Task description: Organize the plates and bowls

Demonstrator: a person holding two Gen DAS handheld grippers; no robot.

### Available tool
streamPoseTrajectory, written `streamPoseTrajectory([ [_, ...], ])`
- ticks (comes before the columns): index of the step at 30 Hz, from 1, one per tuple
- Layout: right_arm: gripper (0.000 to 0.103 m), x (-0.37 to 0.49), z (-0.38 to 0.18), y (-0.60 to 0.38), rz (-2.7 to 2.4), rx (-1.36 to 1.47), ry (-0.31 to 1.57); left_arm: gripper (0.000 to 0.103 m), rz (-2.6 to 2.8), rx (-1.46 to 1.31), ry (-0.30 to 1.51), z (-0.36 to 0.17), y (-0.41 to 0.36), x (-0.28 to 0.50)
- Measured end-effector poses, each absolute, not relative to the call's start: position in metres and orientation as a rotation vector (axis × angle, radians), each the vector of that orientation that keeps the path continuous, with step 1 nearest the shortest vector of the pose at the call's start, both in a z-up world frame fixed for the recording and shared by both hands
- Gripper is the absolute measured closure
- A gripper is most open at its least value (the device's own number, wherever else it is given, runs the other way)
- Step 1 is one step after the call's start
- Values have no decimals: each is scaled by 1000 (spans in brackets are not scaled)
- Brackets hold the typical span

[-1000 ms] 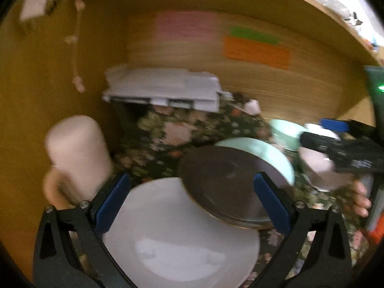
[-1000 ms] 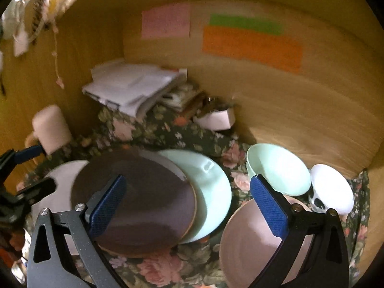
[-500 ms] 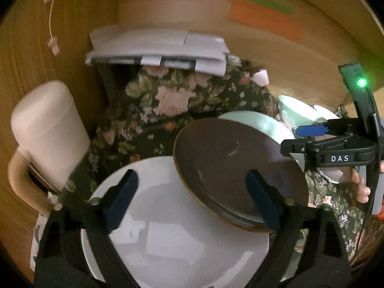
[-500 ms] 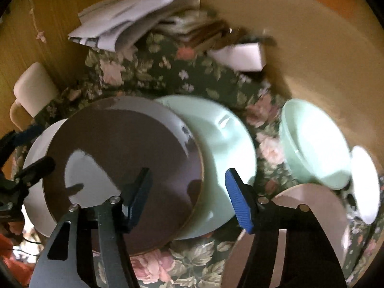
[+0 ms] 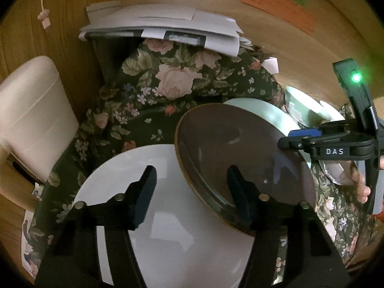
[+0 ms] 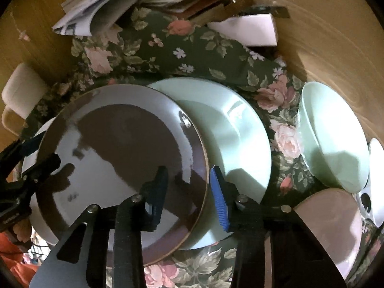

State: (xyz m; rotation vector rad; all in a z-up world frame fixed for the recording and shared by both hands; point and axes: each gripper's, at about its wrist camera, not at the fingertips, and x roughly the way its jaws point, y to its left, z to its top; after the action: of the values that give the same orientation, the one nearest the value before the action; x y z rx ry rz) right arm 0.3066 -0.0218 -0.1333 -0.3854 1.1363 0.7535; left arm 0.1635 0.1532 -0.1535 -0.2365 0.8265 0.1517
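A dark brown plate (image 5: 228, 148) (image 6: 120, 156) lies tilted, its left part on a white plate (image 5: 168, 228) and its right part on a mint plate (image 6: 228, 132) (image 5: 271, 112). My left gripper (image 5: 192, 187) straddles the brown plate's left rim, jaws closing, pads not touching it. My right gripper (image 6: 189, 192) straddles the plate's right rim, also closing, with a small gap on each side. Each gripper shows in the other's view: the right gripper (image 5: 291, 138) and the left gripper (image 6: 36, 153).
A mint bowl (image 6: 333, 139), a white bowl (image 6: 376, 175) and a pink plate (image 6: 328, 223) sit at the right on the floral cloth (image 5: 168, 79). A cream mug (image 5: 33, 120) stands left. Stacked papers (image 5: 163, 26) lie at the back against wooden walls.
Both grippers have come down toward the brown plate and tilted further downward. Their jaws have narrowed from wide to straddling opposite rims of that plate.
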Motion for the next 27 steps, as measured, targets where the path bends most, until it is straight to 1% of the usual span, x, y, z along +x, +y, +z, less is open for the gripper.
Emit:
streamPoseTrajectory([
  [1,72,307,-135,-20,745,-390,1141,50,147,-242,832,-155,153,164],
  [3,73,309,-135,-19,736,-385,1151,54,133,-254,847,-157,154,165],
  [5,73,311,-134,-19,729,-375,1160,55,121,-266,845,-158,154,165],
  [7,73,312,-135,-16,723,-382,1164,59,114,-265,842,-157,153,165],
  [14,73,313,-139,-13,721,-390,1153,59,84,-290,841,-158,159,163],
  [17,74,305,-139,-12,731,-394,1151,62,83,-313,843,-157,164,162],
  [19,76,300,-139,-15,743,-390,1140,64,97,-316,839,-156,167,158],
  [27,76,277,-137,-24,799,-351,1099,64,139,-310,838,-154,176,148],
])
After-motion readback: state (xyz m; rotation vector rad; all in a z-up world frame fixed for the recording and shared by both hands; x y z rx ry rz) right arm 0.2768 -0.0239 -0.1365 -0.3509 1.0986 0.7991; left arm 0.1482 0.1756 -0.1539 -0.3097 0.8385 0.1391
